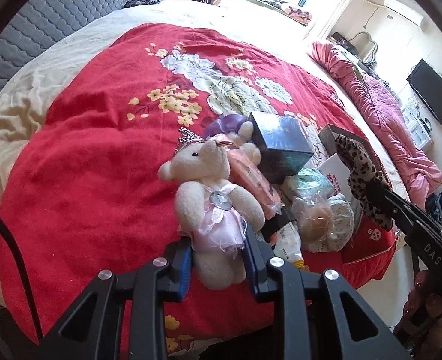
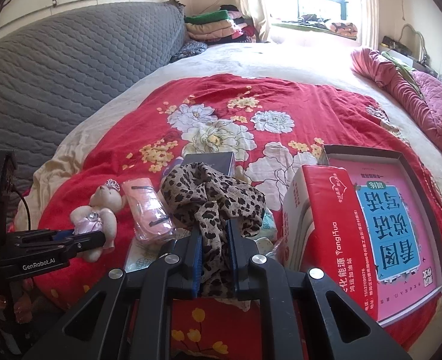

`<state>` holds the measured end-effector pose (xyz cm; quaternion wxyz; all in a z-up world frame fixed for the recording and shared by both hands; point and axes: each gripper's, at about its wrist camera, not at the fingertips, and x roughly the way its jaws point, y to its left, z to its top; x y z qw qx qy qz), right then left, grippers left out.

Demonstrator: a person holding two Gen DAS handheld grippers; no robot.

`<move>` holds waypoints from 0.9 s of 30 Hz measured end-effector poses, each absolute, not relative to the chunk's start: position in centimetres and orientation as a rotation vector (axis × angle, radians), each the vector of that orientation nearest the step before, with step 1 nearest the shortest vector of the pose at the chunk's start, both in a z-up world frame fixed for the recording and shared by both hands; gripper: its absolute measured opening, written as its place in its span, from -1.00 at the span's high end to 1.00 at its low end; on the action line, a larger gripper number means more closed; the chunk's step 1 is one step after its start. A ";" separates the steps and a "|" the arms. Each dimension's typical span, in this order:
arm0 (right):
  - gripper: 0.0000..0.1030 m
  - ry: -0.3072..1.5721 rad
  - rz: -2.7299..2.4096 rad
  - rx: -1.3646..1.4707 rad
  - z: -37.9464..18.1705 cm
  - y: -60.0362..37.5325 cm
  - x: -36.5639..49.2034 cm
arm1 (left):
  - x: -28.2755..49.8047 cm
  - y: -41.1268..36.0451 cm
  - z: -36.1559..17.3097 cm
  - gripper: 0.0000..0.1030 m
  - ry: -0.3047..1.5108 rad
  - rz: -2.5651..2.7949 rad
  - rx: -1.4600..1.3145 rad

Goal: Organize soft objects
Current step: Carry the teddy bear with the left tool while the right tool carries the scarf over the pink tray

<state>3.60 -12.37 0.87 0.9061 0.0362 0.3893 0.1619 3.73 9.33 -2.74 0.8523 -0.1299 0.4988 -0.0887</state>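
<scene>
Your left tool is clamped on the white teddy bear, its blue pads pressing the bear's lower body and pink dress, the bear held just off the red floral blanket on the bed. Your right tool is closed on the leopard-print scarf, which bunches up above the jaws and hangs down between them. Below the scarf, a pink wrapped bundle lies on the blanket beside the bear. To the right stand a red carton and an open box with a pink book inside.
</scene>
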 end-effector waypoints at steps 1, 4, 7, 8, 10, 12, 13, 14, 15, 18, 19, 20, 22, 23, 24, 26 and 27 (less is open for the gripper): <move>0.71 0.803 0.335 0.086 1.0 -12.6 3.4 | 3.5 9.2 -2.3 0.42 1.045 -0.186 -0.266; 0.71 0.790 0.331 0.106 1.6 -13.2 2.8 | 2.9 9.0 -1.0 0.42 1.031 -0.197 -0.265; 0.71 0.777 0.329 0.140 2.3 -14.0 2.1 | 2.6 8.3 0.4 0.42 1.014 -0.216 -0.254; 0.71 0.769 0.327 0.150 2.5 -14.4 1.9 | 2.5 8.0 0.7 0.42 1.009 -0.222 -0.251; 0.71 0.758 0.313 0.161 3.0 -15.1 1.4 | 2.4 7.2 1.7 0.42 0.997 -0.235 -0.233; 0.71 0.748 0.302 0.179 3.4 -16.0 1.0 | 2.5 6.1 2.4 0.42 0.992 -0.256 -0.218; 0.71 0.740 0.291 0.189 3.6 -16.5 0.8 | 2.5 5.6 2.7 0.42 0.987 -0.262 -0.211; 0.71 0.734 0.282 0.199 3.8 -17.1 0.6 | 2.7 4.9 2.9 0.42 0.987 -0.273 -0.202; 0.71 0.725 0.273 0.212 3.9 -17.8 0.4 | 2.7 4.4 3.1 0.42 0.986 -0.284 -0.196; 0.71 0.697 0.233 0.251 4.4 -19.8 -0.1 | 2.9 2.5 3.8 0.42 0.971 -0.314 -0.174; 0.71 0.692 0.221 0.262 4.5 -20.4 -0.2 | 3.0 1.9 4.0 0.42 0.968 -0.325 -0.169; 0.71 0.686 0.207 0.271 4.6 -21.1 -0.3 | 3.1 1.2 4.2 0.42 0.966 -0.340 -0.162; 0.71 0.671 0.176 0.288 4.8 -22.4 -0.6 | 3.3 -0.2 4.6 0.42 0.961 -0.363 -0.150; 0.71 0.667 0.166 0.296 4.8 -23.1 -0.7 | 3.4 -1.0 4.7 0.42 0.959 -0.379 -0.141; 0.71 0.663 0.151 0.306 4.8 -23.7 -0.8 | 3.5 -1.8 4.8 0.42 0.957 -0.392 -0.133; 0.71 0.655 0.125 0.320 4.8 -24.9 -1.0 | 3.6 -3.1 4.9 0.42 0.952 -0.416 -0.119; 0.71 0.653 0.115 0.328 4.8 -25.4 -1.1 | 3.6 -4.0 4.9 0.42 0.954 -0.432 -0.108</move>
